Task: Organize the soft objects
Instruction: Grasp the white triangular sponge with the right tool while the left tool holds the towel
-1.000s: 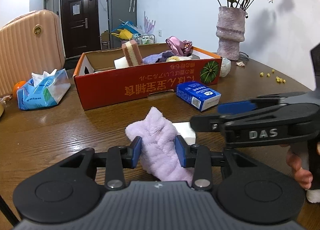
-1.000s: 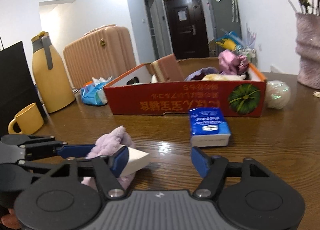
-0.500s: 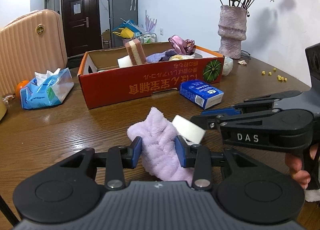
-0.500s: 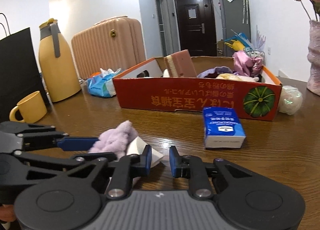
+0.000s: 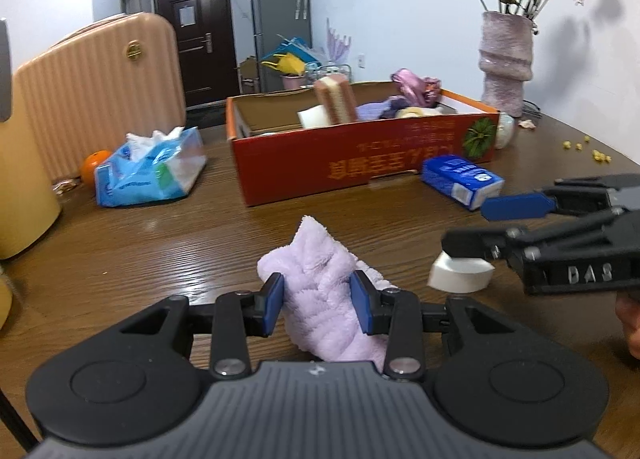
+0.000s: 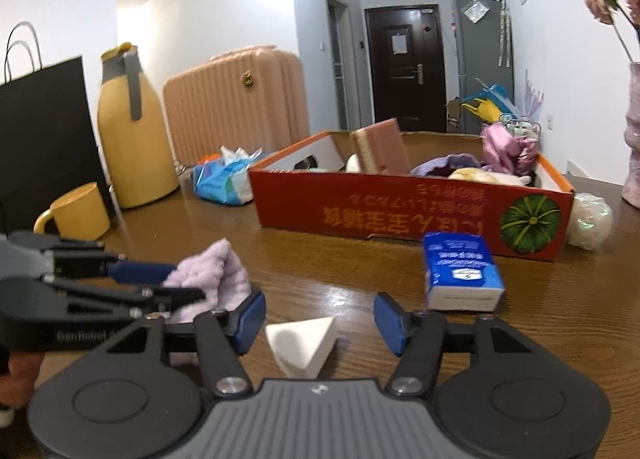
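My left gripper (image 5: 316,301) is shut on a lilac fluffy cloth (image 5: 320,283) that rests on the wooden table; the cloth also shows in the right wrist view (image 6: 212,275). My right gripper (image 6: 320,317) is open, with a white wedge sponge (image 6: 302,343) lying loose between its fingers. In the left wrist view the sponge (image 5: 460,277) sits under the right gripper (image 5: 484,225). The red cardboard box (image 5: 360,155) behind holds a pink sponge (image 5: 334,99) and several soft cloths.
A blue tissue packet (image 5: 460,181) lies before the box. A blue wipes pack (image 5: 148,169), an orange (image 5: 94,165) and a suitcase (image 5: 96,87) are left. A yellow flask (image 6: 132,127), yellow mug (image 6: 78,213), black bag (image 6: 40,131) and vase (image 5: 506,59) stand around.
The right gripper shut near the white sponge half a second ago and has now opened, with the sponge loose between its fingers. The left gripper stays shut on the lilac cloth.
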`<state>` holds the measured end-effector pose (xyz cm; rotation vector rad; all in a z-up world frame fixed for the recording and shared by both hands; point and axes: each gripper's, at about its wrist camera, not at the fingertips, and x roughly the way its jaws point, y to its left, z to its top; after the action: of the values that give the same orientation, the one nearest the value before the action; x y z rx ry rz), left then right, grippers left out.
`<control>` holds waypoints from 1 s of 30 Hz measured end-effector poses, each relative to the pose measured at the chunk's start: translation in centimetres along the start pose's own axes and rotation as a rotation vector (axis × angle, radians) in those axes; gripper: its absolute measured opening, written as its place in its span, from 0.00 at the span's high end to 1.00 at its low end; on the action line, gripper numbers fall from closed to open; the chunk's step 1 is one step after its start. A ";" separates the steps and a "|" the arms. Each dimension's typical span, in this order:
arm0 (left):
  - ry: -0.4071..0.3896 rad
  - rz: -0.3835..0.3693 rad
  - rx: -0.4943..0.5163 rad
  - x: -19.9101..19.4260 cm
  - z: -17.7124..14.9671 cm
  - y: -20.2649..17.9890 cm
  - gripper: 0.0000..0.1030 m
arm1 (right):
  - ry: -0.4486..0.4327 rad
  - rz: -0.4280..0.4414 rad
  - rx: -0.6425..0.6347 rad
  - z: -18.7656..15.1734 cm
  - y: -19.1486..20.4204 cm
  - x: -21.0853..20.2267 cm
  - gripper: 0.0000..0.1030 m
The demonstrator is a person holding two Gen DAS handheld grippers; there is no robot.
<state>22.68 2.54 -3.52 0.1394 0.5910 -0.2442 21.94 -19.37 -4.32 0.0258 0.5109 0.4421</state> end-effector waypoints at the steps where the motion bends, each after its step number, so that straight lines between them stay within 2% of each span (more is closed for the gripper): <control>1: 0.001 0.004 -0.005 0.0 0.0 0.2 0.63 | 0.009 0.003 -0.009 0.0 0.3 0.2 0.39; 6: -0.002 0.012 -0.008 -0.1 0.0 0.3 0.63 | 0.080 -0.025 -0.048 -0.2 1.9 1.4 0.41; 8: -0.004 0.013 -0.008 -0.1 0.0 0.3 0.62 | 0.096 -0.040 -0.052 -0.3 2.1 1.7 0.50; 10: -0.005 0.018 -0.009 -0.1 -0.1 0.3 0.60 | 0.108 -0.046 -0.043 -0.4 2.0 1.8 0.65; 15: -0.013 0.030 -0.019 -0.1 -0.1 0.4 0.55 | 0.126 -0.021 -0.047 -0.6 2.1 1.9 0.71; 21: -0.049 0.053 -0.051 -0.6 0.0 0.9 0.39 | 0.091 -0.043 -0.033 -0.5 1.7 1.3 0.73; 27: -0.101 0.116 -0.080 -1.4 0.2 1.0 0.09 | 0.037 -0.072 -0.023 0.0 1.3 0.3 0.74; 28: -0.109 0.129 -0.089 -1.5 0.2 1.0 0.01 | 0.029 -0.079 -0.022 0.0 1.2 0.2 0.74; 30: -0.120 0.147 -0.108 -1.7 0.2 1.0 0.00 | 0.015 -0.091 -0.017 0.2 1.0 -0.1 0.74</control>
<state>21.69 3.80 -2.30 0.0626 0.4713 -0.0773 21.57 -18.45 -4.02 -0.0164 0.5207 0.3580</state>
